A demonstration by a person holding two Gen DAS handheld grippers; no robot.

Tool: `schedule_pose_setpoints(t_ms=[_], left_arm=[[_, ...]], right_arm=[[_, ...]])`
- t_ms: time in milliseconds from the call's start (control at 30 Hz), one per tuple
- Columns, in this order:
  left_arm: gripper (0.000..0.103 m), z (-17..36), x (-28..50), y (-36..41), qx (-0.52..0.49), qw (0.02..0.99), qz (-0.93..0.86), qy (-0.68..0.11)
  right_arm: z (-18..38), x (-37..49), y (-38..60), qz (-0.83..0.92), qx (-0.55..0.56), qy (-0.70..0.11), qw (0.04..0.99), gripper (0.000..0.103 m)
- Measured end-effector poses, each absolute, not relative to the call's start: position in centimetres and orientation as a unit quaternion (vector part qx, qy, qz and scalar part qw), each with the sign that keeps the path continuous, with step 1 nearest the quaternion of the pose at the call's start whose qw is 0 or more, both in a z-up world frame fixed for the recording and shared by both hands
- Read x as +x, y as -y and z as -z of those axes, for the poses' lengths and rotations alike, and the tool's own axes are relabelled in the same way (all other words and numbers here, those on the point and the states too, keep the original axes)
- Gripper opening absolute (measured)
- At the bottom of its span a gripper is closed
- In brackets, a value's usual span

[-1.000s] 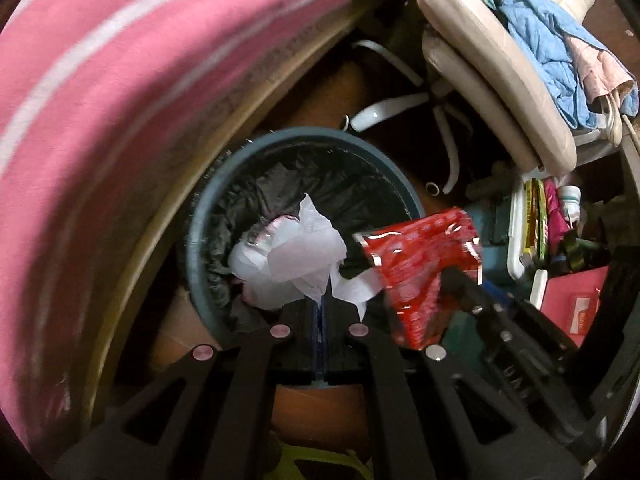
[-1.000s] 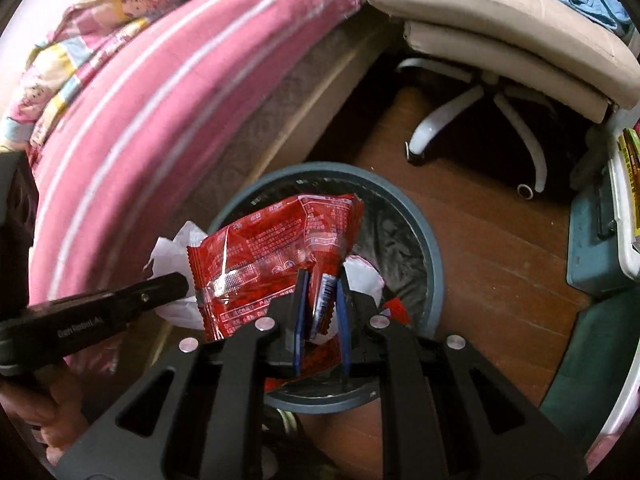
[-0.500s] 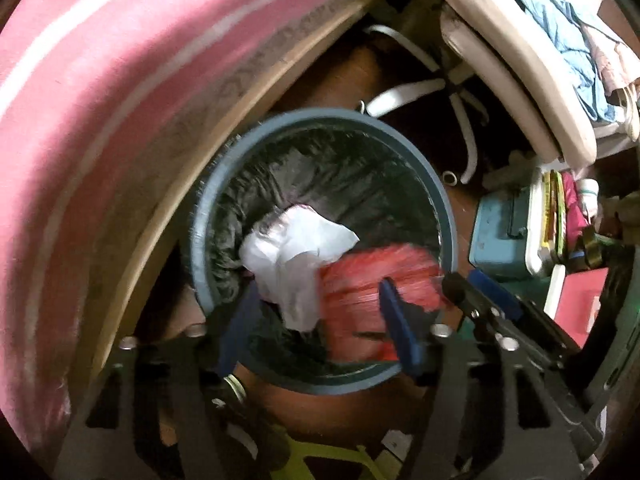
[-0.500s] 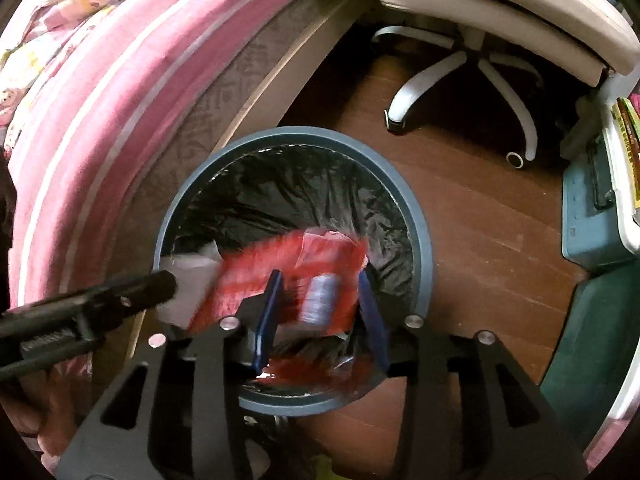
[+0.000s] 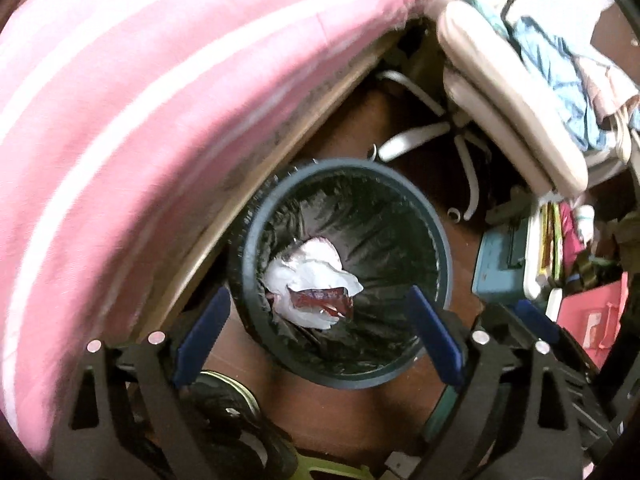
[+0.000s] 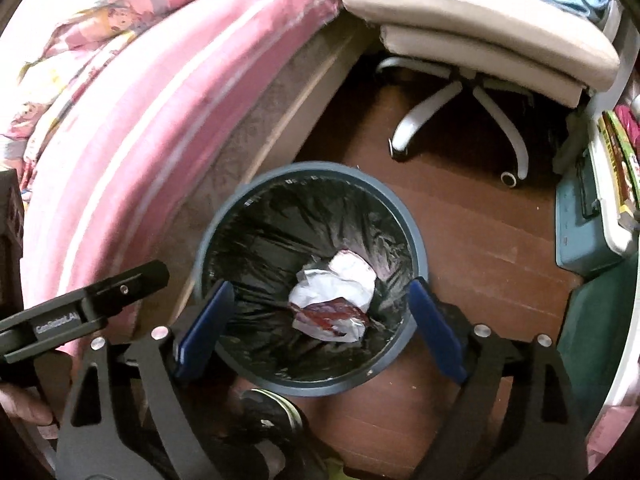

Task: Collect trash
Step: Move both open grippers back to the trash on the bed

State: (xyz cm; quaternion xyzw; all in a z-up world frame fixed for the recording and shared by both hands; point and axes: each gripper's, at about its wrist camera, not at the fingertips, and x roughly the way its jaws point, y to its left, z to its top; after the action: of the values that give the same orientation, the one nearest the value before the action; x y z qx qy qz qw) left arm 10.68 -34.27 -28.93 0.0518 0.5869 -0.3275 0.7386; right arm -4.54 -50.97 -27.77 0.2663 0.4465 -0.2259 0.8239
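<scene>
A crumpled white paper lies at the bottom of the round blue-grey bin, on the black liner; a red wrapper lies on the paper's near side, touching it; from the right wrist camera the same paper and wrapper sit low in the bin, a little toward its right wall. The left gripper hangs above the bin's near rim, its blue pads spread wide to either side of the opening; its jaws are opening and nothing is between them but the view down into the bin. The right gripper is likewise over the near rim, jaws opening, wide apart and holding nothing; the trash lies well below both. In the right wrist view the left gripper's black body shows at the lower left. The bin stands on a reddish wooden floor, close beside a bed with a pink striped cover; beyond it stands a beige office chair on a white star base, with blue cloth heaped on the seat; a teal box sits on the floor to the right; a dark shoe shows just beneath the bin's near edge.
</scene>
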Motion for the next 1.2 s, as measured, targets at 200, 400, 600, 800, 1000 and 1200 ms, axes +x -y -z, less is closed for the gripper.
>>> schedule_pose_setpoints(t_ms=[200, 400, 600, 800, 1000, 1200], left_arm=[[0.088, 24.0, 10.9, 29.8, -0.010, 0.777, 0.316, -0.545], [0.088, 20.5, 12.2, 22.7, -0.096, 0.802, 0.278, -0.520], [0.088, 18.2, 13.6, 15.7, -0.186, 0.813, 0.242, -0.495], [0.089, 15.4, 14.8, 7.9, -0.256, 0.824, 0.223, -0.453], [0.089, 14.5, 17.2, 0.0, -0.279, 0.835, 0.184, -0.437], [0.089, 16.3, 21.3, -5.0, -0.260, 0.839, 0.143, -0.457]], right_arm=[[23.0, -3.7, 47.9, 0.197, 0.244, -0.417, 0.853, 0.089], [17.8, -1.1, 42.8, 0.138, 0.199, -0.393, 0.887, 0.090], [13.8, 2.3, 36.8, 0.071, 0.157, -0.376, 0.910, 0.090], [11.2, 6.2, 30.4, 0.017, 0.118, -0.364, 0.924, 0.090], [10.6, 10.3, 24.2, -0.029, 0.083, -0.367, 0.926, 0.090], [11.0, 14.5, 19.5, -0.055, 0.068, -0.377, 0.922, 0.090]])
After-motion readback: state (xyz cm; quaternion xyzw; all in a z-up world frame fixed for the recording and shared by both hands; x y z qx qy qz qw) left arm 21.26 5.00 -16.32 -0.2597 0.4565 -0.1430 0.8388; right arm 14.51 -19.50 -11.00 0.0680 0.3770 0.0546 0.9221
